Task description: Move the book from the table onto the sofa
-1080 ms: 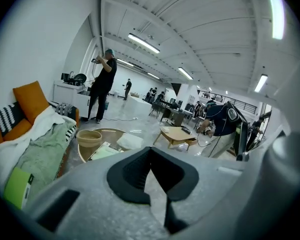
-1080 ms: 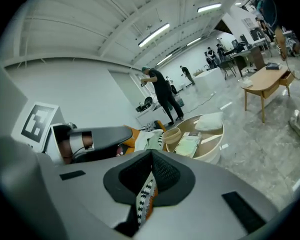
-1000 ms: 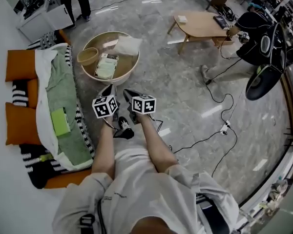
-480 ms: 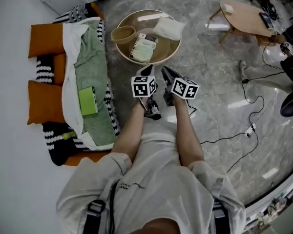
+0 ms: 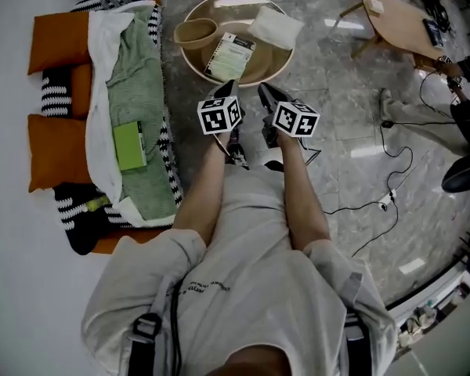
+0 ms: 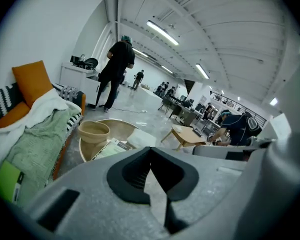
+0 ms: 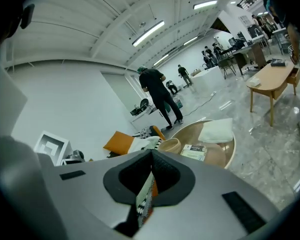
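1. Sofa, left of the person: orange cushions, white blanket and green throw on the seat. A green flat item lies on the throw.
2. Round low table stands on the floor just beside the sofa's far end, in front of the person.
3. Wooden table is well apart, far right.
4. L gripper & R gripper are side by side, arms stretched fwd, tips near the round table's near rim and pointing at it.
5. L gripper view: jaws pressed together, nothing btwn them, no grip on anything.
6. R gripper view: same, jaws together w/ nothing held.
7. White folded cloth sits on the table's far right part.
8. Book lies flat near the middle of the round table, cover up, btwn bowl and cloth, apart from both grippers. Not on the sofa yet.
9. Bowl stands upright at the table's left edge, just beside the book.
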A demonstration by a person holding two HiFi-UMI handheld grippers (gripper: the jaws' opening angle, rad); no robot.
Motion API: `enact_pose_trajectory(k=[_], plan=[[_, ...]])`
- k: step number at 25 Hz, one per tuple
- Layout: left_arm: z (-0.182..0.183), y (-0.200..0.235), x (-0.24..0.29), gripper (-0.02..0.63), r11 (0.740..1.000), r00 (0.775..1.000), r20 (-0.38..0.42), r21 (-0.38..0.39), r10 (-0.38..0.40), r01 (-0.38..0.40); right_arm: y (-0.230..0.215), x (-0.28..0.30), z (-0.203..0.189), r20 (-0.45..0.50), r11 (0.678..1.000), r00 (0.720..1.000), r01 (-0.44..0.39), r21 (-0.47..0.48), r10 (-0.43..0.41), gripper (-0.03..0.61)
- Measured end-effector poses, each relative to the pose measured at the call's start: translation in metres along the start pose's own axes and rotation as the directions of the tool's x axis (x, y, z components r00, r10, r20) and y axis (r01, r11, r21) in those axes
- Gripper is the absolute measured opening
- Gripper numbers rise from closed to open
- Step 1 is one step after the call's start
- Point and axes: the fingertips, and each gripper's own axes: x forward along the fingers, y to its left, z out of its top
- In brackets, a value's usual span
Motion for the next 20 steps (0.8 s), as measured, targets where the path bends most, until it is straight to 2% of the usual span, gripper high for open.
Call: enact_pose_trajectory(k=[5, 9, 15, 20], plan=[[-0.009, 0.006, -0.001, 0.009, 0.999, 1.0, -0.023, -0.038, 0.008, -0.009, -0.026, -0.006, 0.005, 0.018, 0.995, 0.996, 0.092, 0.035, -0.093, 0.006], [-0.006, 0.013, -0.003, 0.009, 0.998, 1.0, -0.013, -0.059, 0.01, -0.011, -0.034, -0.006, -0.006, -0.001, 0.991, 0.991, 0.131, 0.039, -0.131, 0.006], [-0.006, 0.021, 0.006, 0.009, 0.998, 0.999, -0.028, -0.061, 0.025, -0.027, -0.042, 0.011, 0.012, 0.028, 0.993, 0.994, 0.108, 0.054, -0.11, 0.006], [0.008, 0.038, 0.02, 0.009, 0.992, 0.997, -0.012, -0.095, 0.078, -0.079, -0.045, 0.038, 0.018, -0.04, 0.998, 0.997, 0.068, -0.02, -0.068, 0.006]])
